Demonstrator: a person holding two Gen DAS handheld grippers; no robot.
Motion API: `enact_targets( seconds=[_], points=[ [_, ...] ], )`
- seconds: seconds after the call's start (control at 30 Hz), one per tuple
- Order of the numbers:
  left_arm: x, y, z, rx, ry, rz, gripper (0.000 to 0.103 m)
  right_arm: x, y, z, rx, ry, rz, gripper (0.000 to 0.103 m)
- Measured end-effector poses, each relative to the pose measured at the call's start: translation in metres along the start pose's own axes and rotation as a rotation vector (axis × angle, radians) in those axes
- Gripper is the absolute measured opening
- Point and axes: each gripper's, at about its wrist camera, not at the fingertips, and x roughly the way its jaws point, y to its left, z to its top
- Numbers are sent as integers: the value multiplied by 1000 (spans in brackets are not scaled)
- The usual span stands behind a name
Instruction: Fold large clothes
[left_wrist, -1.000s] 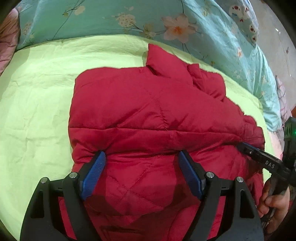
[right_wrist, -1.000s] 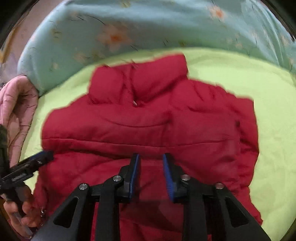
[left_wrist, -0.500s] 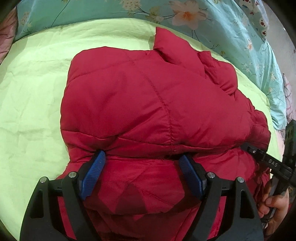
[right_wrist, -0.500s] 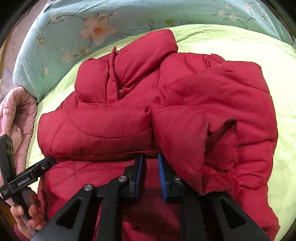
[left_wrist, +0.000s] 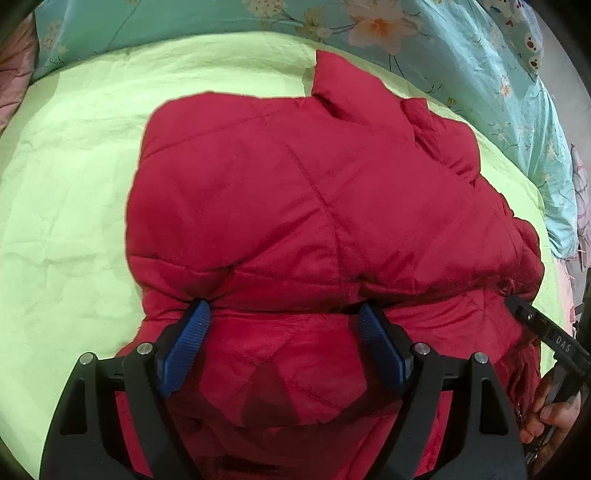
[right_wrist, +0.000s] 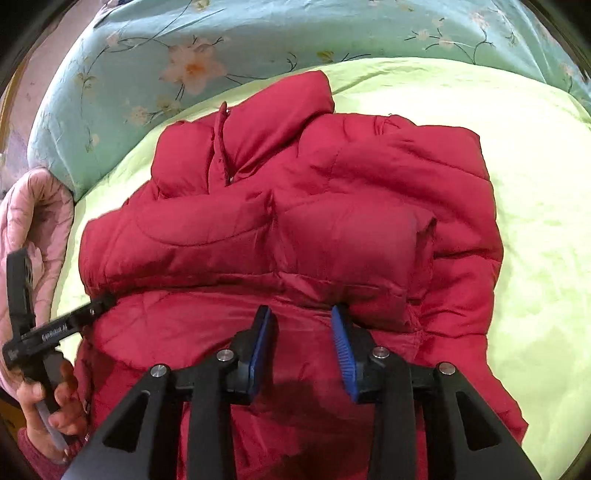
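A red quilted puffer jacket (left_wrist: 314, 206) lies folded on the lime-green sheet (left_wrist: 66, 221), collar toward the far pillows. It also shows in the right wrist view (right_wrist: 295, 236), a sleeve folded across its body. My left gripper (left_wrist: 282, 314) is open wide, its blue pads resting against the fold's near edge with jacket fabric between them. My right gripper (right_wrist: 301, 314) is open, pads apart on the jacket's lower part, touching the sleeve's edge. Each gripper shows at the other view's edge: the right one (left_wrist: 524, 314) and the left one (right_wrist: 107, 299).
A turquoise floral quilt (right_wrist: 155, 81) lies along the bed's far side. A pink quilted cloth (right_wrist: 33, 221) sits at the left in the right wrist view. The green sheet (right_wrist: 535, 221) stretches wide on both sides of the jacket.
My right gripper held the sleeve half a second ago; now its pads have spread and the sleeve lies flat. My left gripper stayed open at the fold's edge.
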Motion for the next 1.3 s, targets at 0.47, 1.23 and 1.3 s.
enact_targets(
  seconds=[0.47,1.23,1.3],
  points=[
    [-121,18,-84,-21,-98,-72,82,-103,0,-53,18,-45,114,52],
    [-180,100,-217,22,-80,-68,82,-216,-2,-216,-37,-176,65,69],
    [-177,104,-223,28,-57,-86,82,-223,-8,-222,-27,-190,58,71]
  ],
)
